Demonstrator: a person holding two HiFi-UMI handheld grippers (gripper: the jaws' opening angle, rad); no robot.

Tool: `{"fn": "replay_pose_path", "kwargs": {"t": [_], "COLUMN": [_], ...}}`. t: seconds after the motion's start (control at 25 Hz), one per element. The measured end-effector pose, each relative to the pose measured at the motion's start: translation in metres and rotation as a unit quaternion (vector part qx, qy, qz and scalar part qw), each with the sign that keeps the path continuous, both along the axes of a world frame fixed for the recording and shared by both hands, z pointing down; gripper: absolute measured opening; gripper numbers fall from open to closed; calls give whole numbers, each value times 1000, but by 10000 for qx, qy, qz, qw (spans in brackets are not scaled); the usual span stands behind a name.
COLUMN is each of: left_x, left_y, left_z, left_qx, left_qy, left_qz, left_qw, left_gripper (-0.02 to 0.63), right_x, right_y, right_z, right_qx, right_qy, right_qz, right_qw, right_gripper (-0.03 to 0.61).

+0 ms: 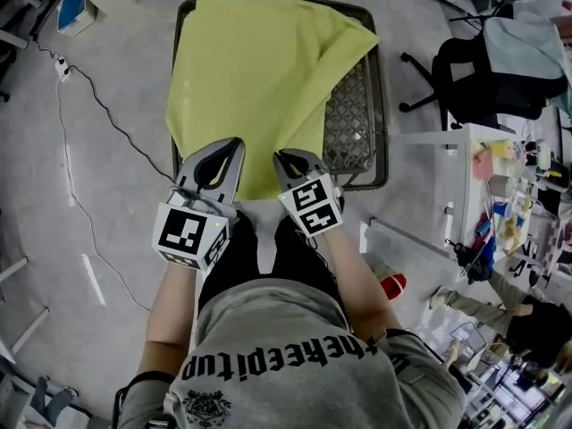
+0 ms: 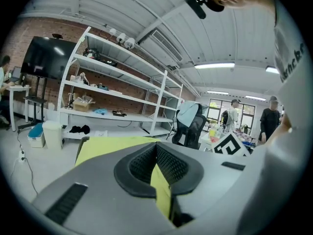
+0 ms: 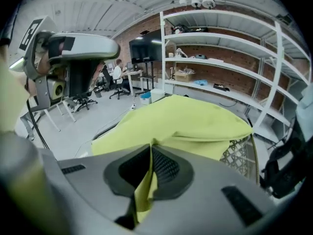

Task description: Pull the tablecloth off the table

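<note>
A yellow-green tablecloth (image 1: 259, 79) lies partly drawn across a dark metal mesh table (image 1: 357, 123), whose right side is bare. My left gripper (image 1: 234, 144) is shut on the cloth's near edge at the left; in the left gripper view the tablecloth (image 2: 161, 187) is pinched between the black pads. My right gripper (image 1: 279, 157) is shut on the near edge beside it, and the right gripper view has the tablecloth (image 3: 195, 126) bunched up behind a fold caught in the jaws. The right far corner is folded back.
A black office chair (image 1: 487, 74) with a pale jacket stands right of the table. A white cluttered desk (image 1: 500, 186) is at the right. A cable (image 1: 98, 105) runs over the grey floor at left. White shelving (image 2: 112, 92) lines the brick wall, with people standing beyond.
</note>
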State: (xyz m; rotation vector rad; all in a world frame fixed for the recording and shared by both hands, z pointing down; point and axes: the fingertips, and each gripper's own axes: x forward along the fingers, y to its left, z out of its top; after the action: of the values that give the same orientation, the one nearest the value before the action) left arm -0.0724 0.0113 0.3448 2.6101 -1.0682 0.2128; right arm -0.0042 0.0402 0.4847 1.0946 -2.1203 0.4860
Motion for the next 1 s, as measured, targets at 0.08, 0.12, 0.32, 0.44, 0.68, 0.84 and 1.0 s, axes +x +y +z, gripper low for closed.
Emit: {"fn": "replay_pose_path", "kwargs": {"t": [0.08,0.12,0.32,0.44,0.68,0.84,1.0], "left_x": [-8,-12,-29,-38,-59,-70,-77], "left_y": [0,0,3,4,7,8,9], "left_z": [1,2,5,7,12,16,19], "left_qx": [-22,-31,-53,-79,-124,-164,-190], "left_qy": [7,8,-20,-23,-76,-105,-124], "left_qz": [-38,-59,-152,-203,-266,-291,-284], "left_qw": [10000,10000,9999,9998,9995,9994,9993], "left_gripper": [14,14,14,14,14,14,14], "right_x": [-11,-16,-33,-38,-51,-66,-77], "right_y": [5,7,15,13,11,20,30], "right_z": [6,9,28,40,65,78,88], "right_qx": [-59,-99,-363,-515,-845,-1131,-1281], "right_qy": [117,151,36,-112,-377,-511,-524], "right_qz": [-200,-272,-313,-185,141,26,-38], "right_qw": [9997,9995,9988,9984,9956,9923,9904], "right_gripper": [17,17,17,18,28,85,104]}}
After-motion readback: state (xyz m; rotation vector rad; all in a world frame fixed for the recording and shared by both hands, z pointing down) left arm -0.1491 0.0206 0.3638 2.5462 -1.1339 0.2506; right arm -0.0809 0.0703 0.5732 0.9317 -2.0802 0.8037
